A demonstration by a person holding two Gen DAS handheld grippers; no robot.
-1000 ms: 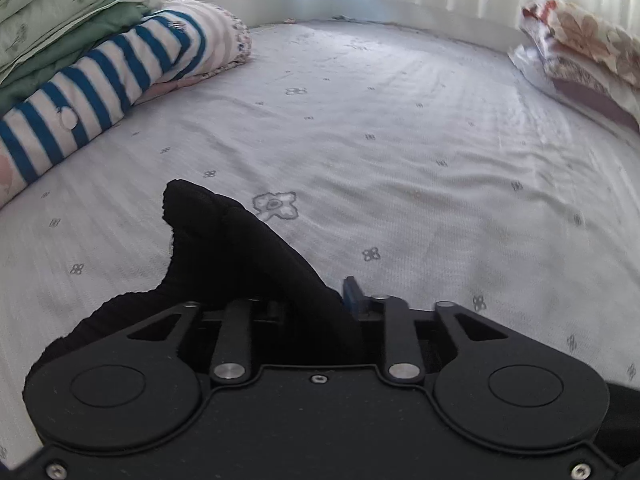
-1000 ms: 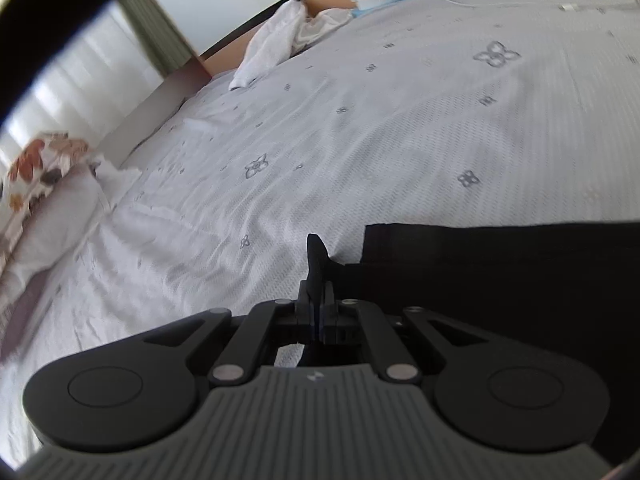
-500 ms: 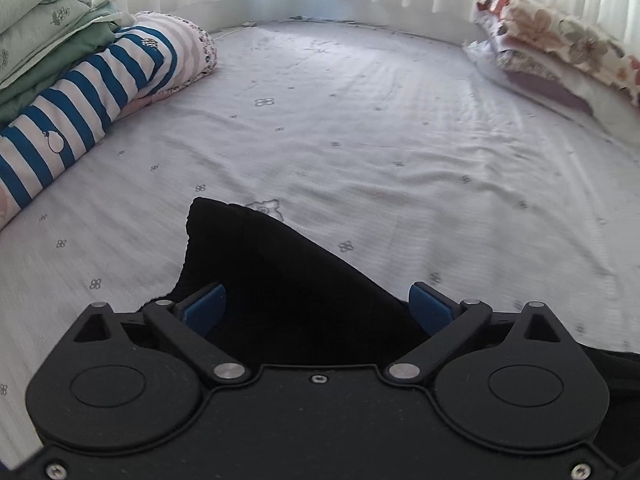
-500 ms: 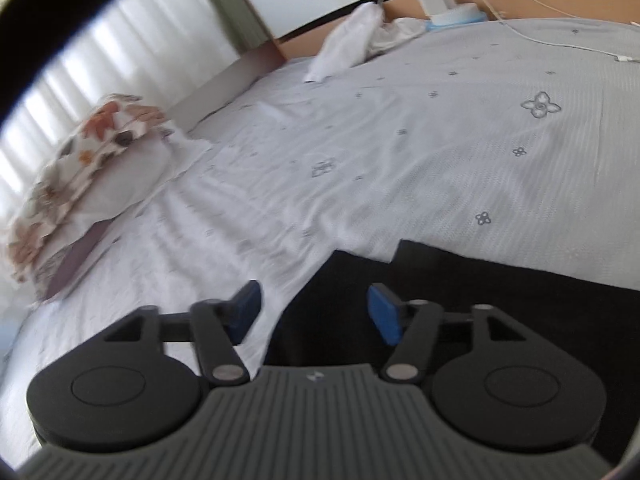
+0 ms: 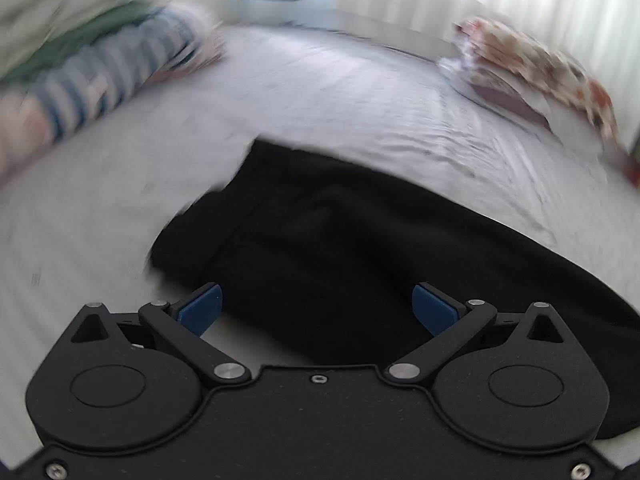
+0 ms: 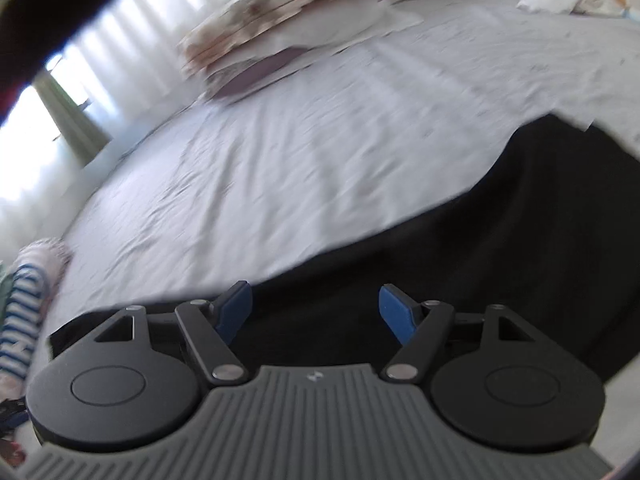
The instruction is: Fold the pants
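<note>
Black fabric pants (image 5: pixel 360 240) flat on white patterned bed sheet (image 5: pixel 340 92). Left claw (image 5: pixel 316 306) and right claw (image 6: pixel 316 310) spread above pants, gripping nothing.

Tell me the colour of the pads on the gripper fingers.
Blue. The pads show most clearly in the left wrist view, on black fingers spread over the black pants.

Bedroom in daylight

Sunlight is glowing through white pleated curtains (image 6: pixel 100 72) (olive drape (image 6: pixel 68 116) between them), falling on the wrinkled white patterned bedsheet (image 5: pixel 340 92) and floral pillow (image 6: pixel 288 4).
</note>
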